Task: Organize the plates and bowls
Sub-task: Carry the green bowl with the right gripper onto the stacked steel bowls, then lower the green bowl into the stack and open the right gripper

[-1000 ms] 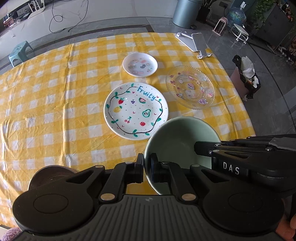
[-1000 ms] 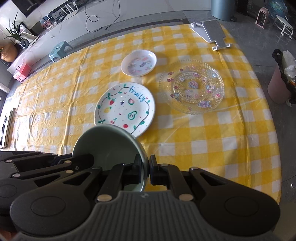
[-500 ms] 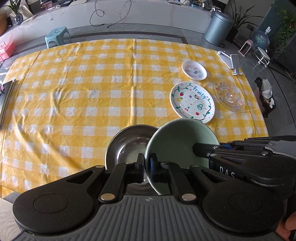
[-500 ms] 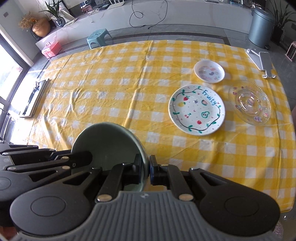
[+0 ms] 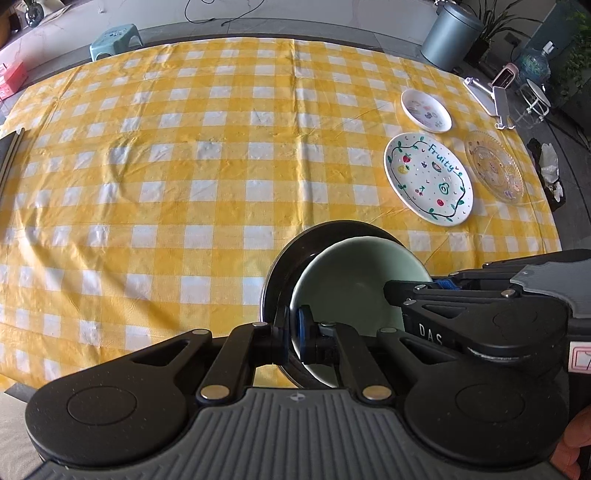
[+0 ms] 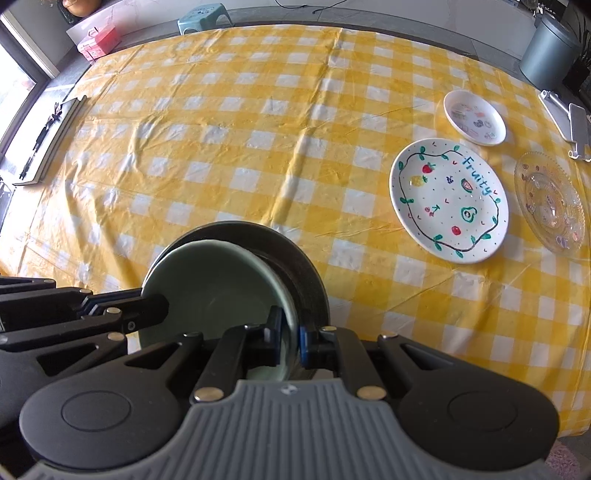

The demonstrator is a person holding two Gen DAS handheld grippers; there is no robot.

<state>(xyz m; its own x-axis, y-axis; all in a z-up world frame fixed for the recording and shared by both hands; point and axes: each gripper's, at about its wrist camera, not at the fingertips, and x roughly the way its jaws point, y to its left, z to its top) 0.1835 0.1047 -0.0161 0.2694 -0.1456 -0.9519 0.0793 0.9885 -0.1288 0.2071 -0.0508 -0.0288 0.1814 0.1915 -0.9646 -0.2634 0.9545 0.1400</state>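
Observation:
A pale green bowl hangs just over a dark metal bowl on the yellow checked tablecloth. I cannot tell whether the two touch. My left gripper is shut on the green bowl's left rim. My right gripper is shut on the opposite rim. Off to the right lie a white "Fruity" plate, a small white plate and a clear glass plate.
A metal phone stand sits at the table's far right corner. A flat dark tray lies past the left edge. Beyond the table stand a grey bin and a small stool. The table's front edge is just below the grippers.
Both grippers carried the green bowl leftward, away from the plates, and a little lower. The metal bowl, at first beside it, now lies directly beneath it.

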